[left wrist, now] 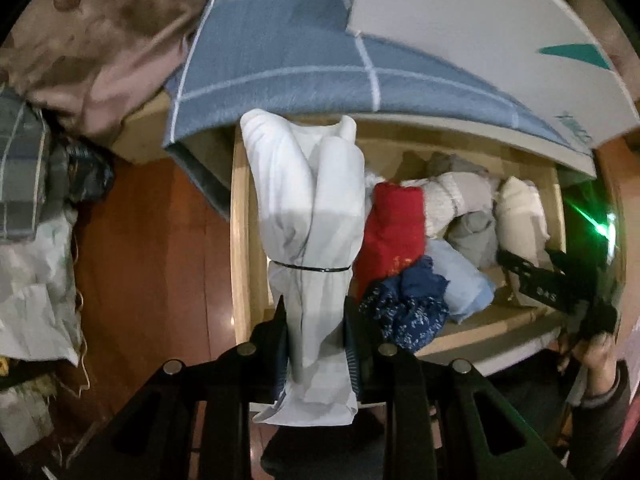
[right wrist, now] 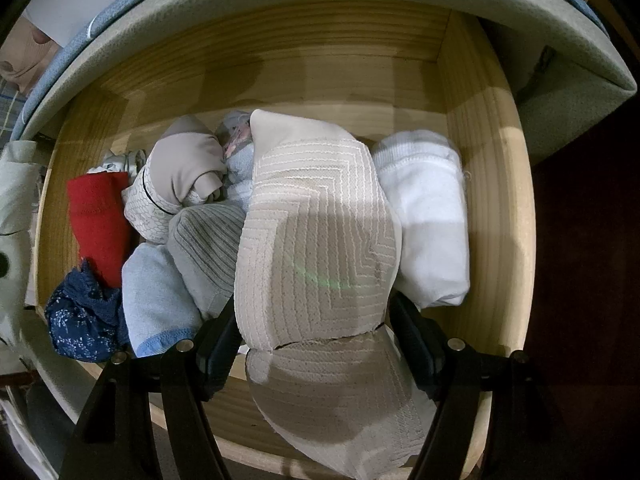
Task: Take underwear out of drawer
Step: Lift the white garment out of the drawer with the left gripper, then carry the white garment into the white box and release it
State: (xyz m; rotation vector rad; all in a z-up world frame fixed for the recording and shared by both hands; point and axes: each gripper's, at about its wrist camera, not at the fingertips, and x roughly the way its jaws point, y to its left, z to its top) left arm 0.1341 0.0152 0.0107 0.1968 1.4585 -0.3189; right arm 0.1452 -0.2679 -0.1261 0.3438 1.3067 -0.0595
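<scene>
Plainly clamped, both tongs: left gripper (left wrist: pixel 314 320) pinching a white garment (left wrist: pixel 308 200) between narrow jaws, black fingers (left wrist: pixel 276 332) pressed against the cloth on either side; garment rolled long, bound by a thin black band (left wrist: pixel 310 268), its upper part reaching up over the drawer's left edge, its loose end hanging back between the gripper arms. Held clear above the drawer (left wrist: pixel 240 216), over the left wall.

Right gripper (right wrist: pixel 316 316) set wider, jaws spread around a bulky beige textured piece (right wrist: pixel 316 232); fingers (right wrist: pixel 416 340) touching the cloth on both flanks; piece lying in the drawer (right wrist: pixel 500 200) toward the front right, its near end draped over the front edge; lifted or resting, cannot tell.

Left in the drawer: white roll (right wrist: pixel 428 216) against the right wall, touching the beige piece; grey ribbed roll (right wrist: pixel 208 252) and pale blue roll (right wrist: pixel 160 300) just left of it; red roll (right wrist: pixel 100 220) near the left wall; navy flowered cloth (right wrist: pixel 84 320) at the front left corner; taupe bundle (right wrist: pixel 184 168) behind the grey one, mid-drawer.

Seen from the left wrist: right gripper (left wrist: pixel 560 284) at the drawer's front right corner, hand (left wrist: pixel 600 356) behind it; blue checked bedding (left wrist: pixel 300 48) overhanging the back edge; red-brown floor (left wrist: pixel 152 248) left of the drawer.
</scene>
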